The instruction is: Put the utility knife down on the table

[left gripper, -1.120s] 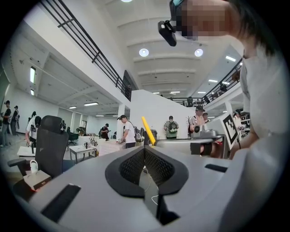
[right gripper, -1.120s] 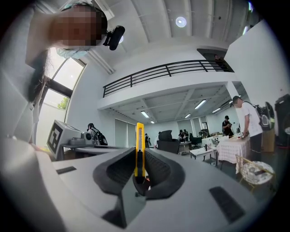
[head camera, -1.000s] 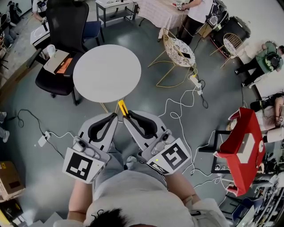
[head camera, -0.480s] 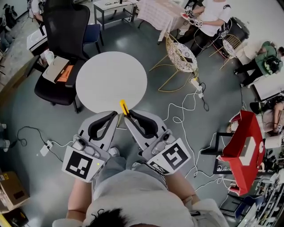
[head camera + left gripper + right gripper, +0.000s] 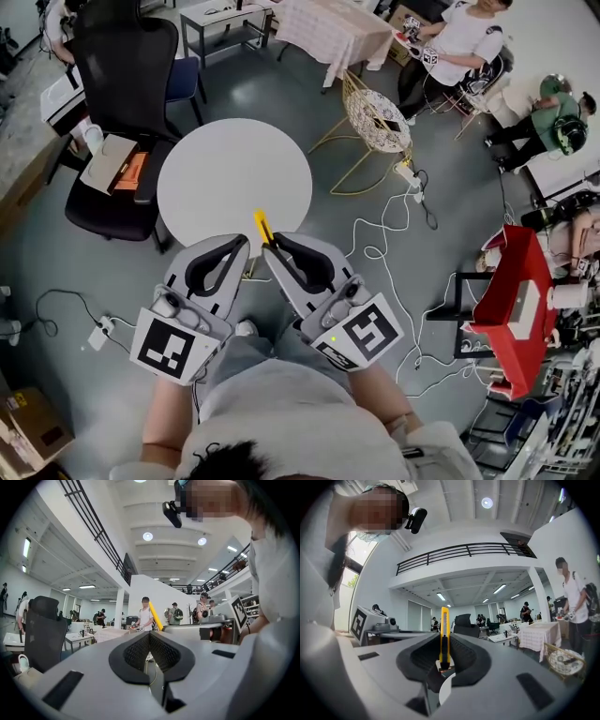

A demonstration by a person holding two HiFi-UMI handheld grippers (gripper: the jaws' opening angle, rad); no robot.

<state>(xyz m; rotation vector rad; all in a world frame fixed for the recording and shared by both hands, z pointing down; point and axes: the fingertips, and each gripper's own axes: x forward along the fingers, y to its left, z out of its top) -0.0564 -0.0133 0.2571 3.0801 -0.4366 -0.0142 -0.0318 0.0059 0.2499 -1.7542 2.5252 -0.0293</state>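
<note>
A yellow utility knife sticks out past the tips of my right gripper, which is shut on its handle. In the right gripper view the knife stands upright between the black pads of the right gripper. My left gripper is beside it, shut with nothing in it. In the left gripper view the left gripper shows closed pads, with the knife slanting up just behind. Both tips hover over the near edge of the round white table, which is bare.
A black office chair with a box on its seat stands left of the table. A wire chair is at the right, cables trail over the floor, and a red cart is at the far right. People stand at the back.
The table has come closer in the head view. The knife tip, which was short of the table's near edge, now lies over that edge. Both grippers keep the same pose and grip.
</note>
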